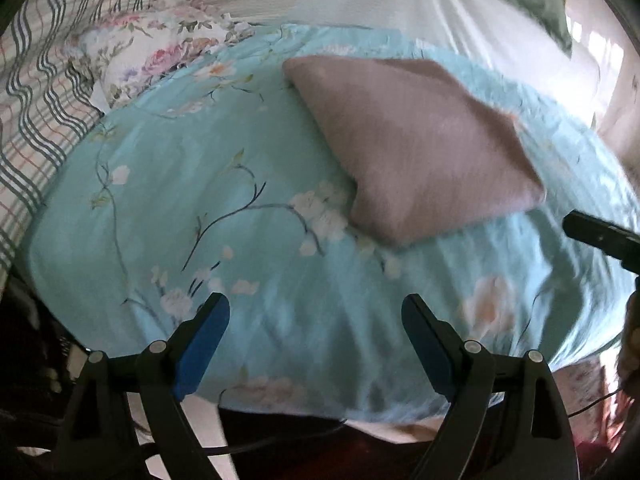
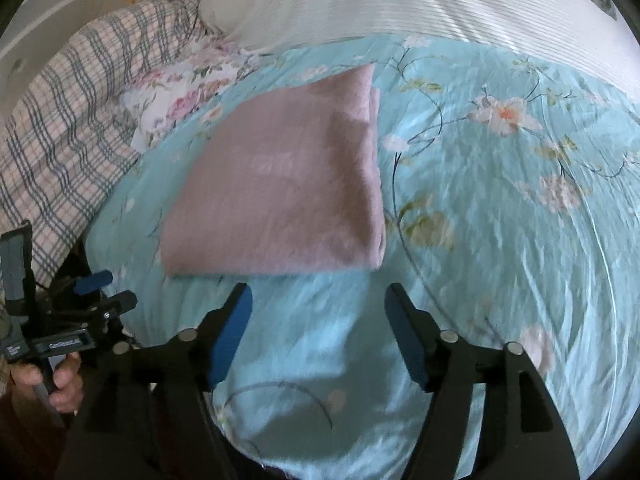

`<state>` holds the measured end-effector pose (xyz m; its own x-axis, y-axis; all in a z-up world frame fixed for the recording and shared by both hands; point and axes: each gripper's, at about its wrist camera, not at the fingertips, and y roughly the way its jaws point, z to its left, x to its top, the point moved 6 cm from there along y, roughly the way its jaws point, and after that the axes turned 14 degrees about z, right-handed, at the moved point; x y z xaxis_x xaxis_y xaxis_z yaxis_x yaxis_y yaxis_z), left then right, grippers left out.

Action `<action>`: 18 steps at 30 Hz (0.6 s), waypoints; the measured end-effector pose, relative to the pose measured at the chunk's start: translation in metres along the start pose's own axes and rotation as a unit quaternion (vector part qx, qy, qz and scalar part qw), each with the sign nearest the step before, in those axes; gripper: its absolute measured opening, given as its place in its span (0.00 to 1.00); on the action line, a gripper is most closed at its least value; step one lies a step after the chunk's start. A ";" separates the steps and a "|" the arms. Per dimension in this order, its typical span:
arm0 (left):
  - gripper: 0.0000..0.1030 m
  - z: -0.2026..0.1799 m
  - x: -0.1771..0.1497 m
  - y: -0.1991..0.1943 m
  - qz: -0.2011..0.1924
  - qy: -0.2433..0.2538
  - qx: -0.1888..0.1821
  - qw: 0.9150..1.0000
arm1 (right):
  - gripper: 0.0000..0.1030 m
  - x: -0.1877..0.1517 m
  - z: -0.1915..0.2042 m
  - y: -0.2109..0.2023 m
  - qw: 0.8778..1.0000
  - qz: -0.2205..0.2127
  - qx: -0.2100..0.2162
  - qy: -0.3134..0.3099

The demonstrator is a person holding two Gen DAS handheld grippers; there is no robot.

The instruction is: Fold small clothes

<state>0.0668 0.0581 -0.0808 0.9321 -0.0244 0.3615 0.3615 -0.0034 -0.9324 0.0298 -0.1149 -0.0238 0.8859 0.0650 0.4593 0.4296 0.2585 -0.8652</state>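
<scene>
Lying already folded into a flat rectangle on the floral turquoise bedspread (image 2: 480, 220), the pink cloth (image 2: 288, 188) sits at twelve o'clock of the right gripper (image 2: 318, 320) and one o'clock of the left gripper (image 1: 316, 328), both spread and empty, so the fold looks finished and next likely comes another garment.

cloth (image 2: 280, 184): pink, soft, matt, perhaps fleecy under blur | sheet (image 2: 500, 240): turquoise floral fabric, smooth, faint sheen, creased | blanket (image 1: 36, 92): plaid woven cloth, matt | fingers (image 1: 208, 340): black matt plastic, blue pads, metal pins
</scene>
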 end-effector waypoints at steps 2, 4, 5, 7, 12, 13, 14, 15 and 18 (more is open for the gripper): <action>0.86 -0.001 -0.003 -0.002 0.007 0.007 0.007 1.000 | 0.77 -0.007 0.004 0.001 1.000 0.008 0.000 -0.008; 0.86 -0.004 -0.005 -0.006 0.012 0.016 0.015 1.000 | 0.77 -0.012 0.009 0.001 1.000 0.016 -0.003 -0.016; 0.86 -0.005 -0.006 -0.010 0.010 0.021 0.023 0.999 | 0.78 -0.014 0.011 0.000 1.000 0.019 -0.004 -0.022; 0.86 -0.006 -0.005 -0.016 0.003 0.024 0.040 0.999 | 0.78 -0.016 0.016 -0.003 0.999 0.022 -0.002 -0.030; 0.86 -0.001 0.008 -0.041 -0.014 0.009 0.047 0.999 | 0.85 -0.009 0.023 -0.024 0.999 0.006 -0.002 -0.047; 0.86 0.000 0.010 -0.047 -0.018 0.005 0.044 0.999 | 0.86 -0.007 0.024 -0.028 0.999 0.002 -0.002 -0.050; 0.86 0.002 0.014 -0.056 -0.025 0.001 0.045 0.999 | 0.88 -0.004 0.025 -0.034 0.999 -0.002 -0.004 -0.055; 0.86 0.003 0.017 -0.062 -0.031 -0.002 0.051 0.998 | 0.93 -0.002 0.027 -0.038 0.998 -0.008 -0.006 -0.059; 0.91 0.004 0.027 -0.074 -0.048 -0.002 0.074 0.996 | 1.00 0.004 0.031 -0.048 0.997 -0.023 -0.008 -0.071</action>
<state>0.0653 0.0615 -0.0024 0.8931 -0.0272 0.4490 0.4480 0.1425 -0.8826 0.0079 -0.0975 0.0254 0.8324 0.1888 0.5210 0.4726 0.2490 -0.8454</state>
